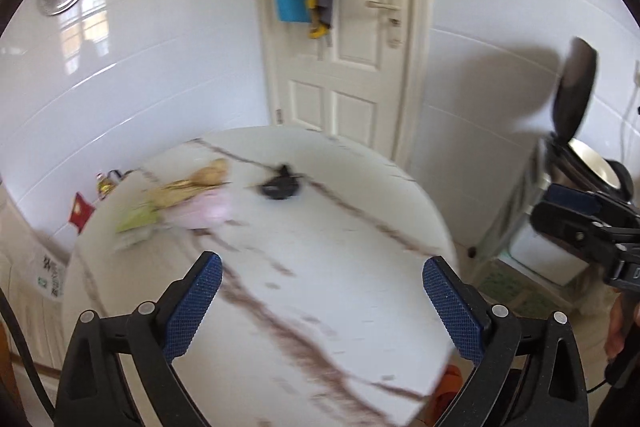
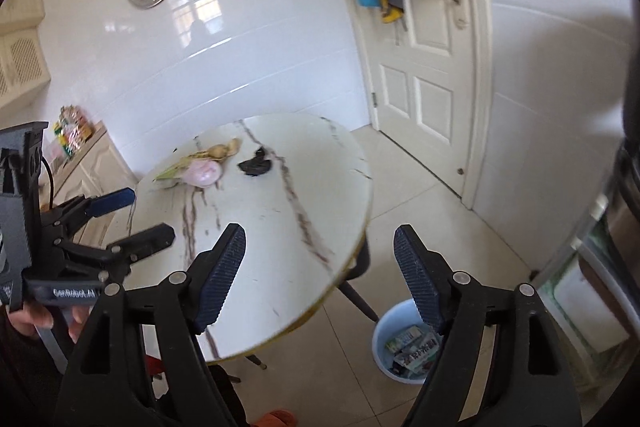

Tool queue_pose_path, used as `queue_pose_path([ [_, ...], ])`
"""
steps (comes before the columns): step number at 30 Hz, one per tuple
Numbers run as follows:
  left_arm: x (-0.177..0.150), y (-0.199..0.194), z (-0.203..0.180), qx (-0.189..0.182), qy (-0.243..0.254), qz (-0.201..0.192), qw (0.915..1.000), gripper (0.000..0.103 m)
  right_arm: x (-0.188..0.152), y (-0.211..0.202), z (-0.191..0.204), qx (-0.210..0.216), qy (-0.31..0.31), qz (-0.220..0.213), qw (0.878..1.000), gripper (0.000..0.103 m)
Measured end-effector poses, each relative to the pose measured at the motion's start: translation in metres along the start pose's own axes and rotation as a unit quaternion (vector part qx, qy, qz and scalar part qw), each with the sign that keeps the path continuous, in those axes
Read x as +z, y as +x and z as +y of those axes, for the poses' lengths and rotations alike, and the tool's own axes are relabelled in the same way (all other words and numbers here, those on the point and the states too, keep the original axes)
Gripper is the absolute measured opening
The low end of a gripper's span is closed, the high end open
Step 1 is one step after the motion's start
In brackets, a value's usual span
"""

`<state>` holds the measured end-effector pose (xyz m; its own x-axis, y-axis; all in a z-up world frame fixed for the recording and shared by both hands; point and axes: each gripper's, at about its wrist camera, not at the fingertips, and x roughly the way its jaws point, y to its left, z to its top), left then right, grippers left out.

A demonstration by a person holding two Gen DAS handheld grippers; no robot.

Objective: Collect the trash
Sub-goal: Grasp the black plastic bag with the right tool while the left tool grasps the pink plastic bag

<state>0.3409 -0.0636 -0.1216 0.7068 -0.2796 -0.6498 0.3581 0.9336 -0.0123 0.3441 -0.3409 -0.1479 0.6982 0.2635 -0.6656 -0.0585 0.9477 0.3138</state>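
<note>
White-marbled round table [image 2: 280, 227] carries the trash near its far edge — pink crumpled wrapper [image 2: 204, 173], green-and-tan husk scraps [image 2: 188, 159], black crumpled scrap [image 2: 256, 165]. Left gripper [image 1: 322, 301] and right gripper [image 2: 320, 273] both spread wide, empty. Pale blue bin [image 2: 382, 339] on floor — holds packets.

My left view is smeared by motion: the pile of scraps [image 1: 176, 203] and the black lump [image 1: 280, 185] on the table [image 1: 320, 267] blur past telling. My right finger [image 2: 420, 279] hides part of the bin [image 2: 384, 335]; its wrappers' [image 2: 412, 349] print is too small to read
</note>
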Motion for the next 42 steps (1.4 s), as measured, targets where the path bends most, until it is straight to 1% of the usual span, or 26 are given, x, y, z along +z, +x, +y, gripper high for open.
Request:
queue_pose_path([
  [3, -0.005, 0.0, 0.044, 0.023, -0.027, 0.005, 0.9994, 0.1, 0.012, 0.021, 0.031, 0.007, -0.027, 0.014, 1.0, 0.075],
  [6, -0.004, 0.01, 0.075, 0.034, -0.044, 0.005, 0.9984, 0.1, 0.022, 0.047, 0.051, 0.016, -0.046, 0.027, 0.998, 0.075],
  [8, -0.001, 0.025, 0.087, 0.016, -0.046, 0.01, 0.9987, 0.1, 0.027, 0.069, 0.06, 0.02, -0.052, 0.041, 0.998, 0.075],
  [12, 0.007, 0.055, 0.096, 0.02, -0.032, 0.031, 0.9988, 0.1, 0.033, 0.111, 0.071, 0.018, -0.064, 0.067, 0.995, 0.075],
  [14, 0.013, 0.072, 0.093, 0.018, -0.022, 0.04, 0.9988, 0.097, 0.035, 0.129, 0.071, 0.017, -0.067, 0.079, 0.994, 0.075],
  [16, 0.019, 0.084, 0.092, 0.019, -0.012, 0.041, 0.9989, 0.096, 0.039, 0.148, 0.071, 0.018, -0.071, 0.087, 0.994, 0.075],
  [17, 0.021, 0.09, 0.092, 0.022, -0.006, 0.043, 0.9988, 0.089, 0.04, 0.156, 0.07, 0.02, -0.074, 0.091, 0.993, 0.075],
  [19, 0.025, 0.102, 0.093, 0.021, 0.004, 0.047, 0.9987, 0.084, 0.044, 0.17, 0.069, 0.023, -0.077, 0.096, 0.992, 0.075],
  [21, 0.027, 0.121, 0.099, 0.015, 0.004, 0.058, 0.9982, 0.069, 0.048, 0.185, 0.069, 0.023, -0.081, 0.102, 0.991, 0.075],
  [22, 0.027, 0.13, 0.104, 0.008, 0.004, 0.067, 0.9977, 0.054, 0.049, 0.191, 0.069, 0.025, -0.082, 0.102, 0.991, 0.075],
  [23, 0.025, 0.133, 0.106, 0.005, 0.003, 0.075, 0.9972, 0.043, 0.051, 0.198, 0.069, 0.029, -0.084, 0.106, 0.99, 0.075],
  [24, 0.033, 0.141, 0.107, 0.007, 0.005, 0.076, 0.9971, 0.041, 0.053, 0.205, 0.068, 0.029, -0.085, 0.11, 0.99, 0.075],
  [26, 0.036, 0.14, 0.112, -0.009, 0.003, 0.067, 0.9977, 0.031, 0.058, 0.218, 0.069, 0.027, -0.087, 0.112, 0.989, 0.075],
  [28, 0.034, 0.131, 0.119, -0.015, 0.0, 0.063, 0.9979, 0.029, 0.061, 0.231, 0.071, 0.028, -0.089, 0.12, 0.988, 0.075],
  [37, 0.005, 0.079, 0.141, -0.052, -0.029, 0.064, 0.9961, 0.026, 0.074, 0.287, 0.1, 0.044, -0.129, 0.146, 0.98, 0.075],
  [39, 0.001, 0.07, 0.146, -0.061, -0.039, 0.064, 0.9953, 0.026, 0.074, 0.297, 0.105, 0.032, -0.14, 0.151, 0.978, 0.071],
  [40, -0.001, 0.066, 0.148, -0.069, -0.04, 0.065, 0.9947, 0.026, 0.074, 0.3, 0.107, 0.03, -0.143, 0.153, 0.977, 0.064],
  [42, -0.003, 0.061, 0.151, -0.071, -0.043, 0.068, 0.9942, 0.026, 0.071, 0.302, 0.109, 0.035, -0.148, 0.16, 0.975, 0.056],
])
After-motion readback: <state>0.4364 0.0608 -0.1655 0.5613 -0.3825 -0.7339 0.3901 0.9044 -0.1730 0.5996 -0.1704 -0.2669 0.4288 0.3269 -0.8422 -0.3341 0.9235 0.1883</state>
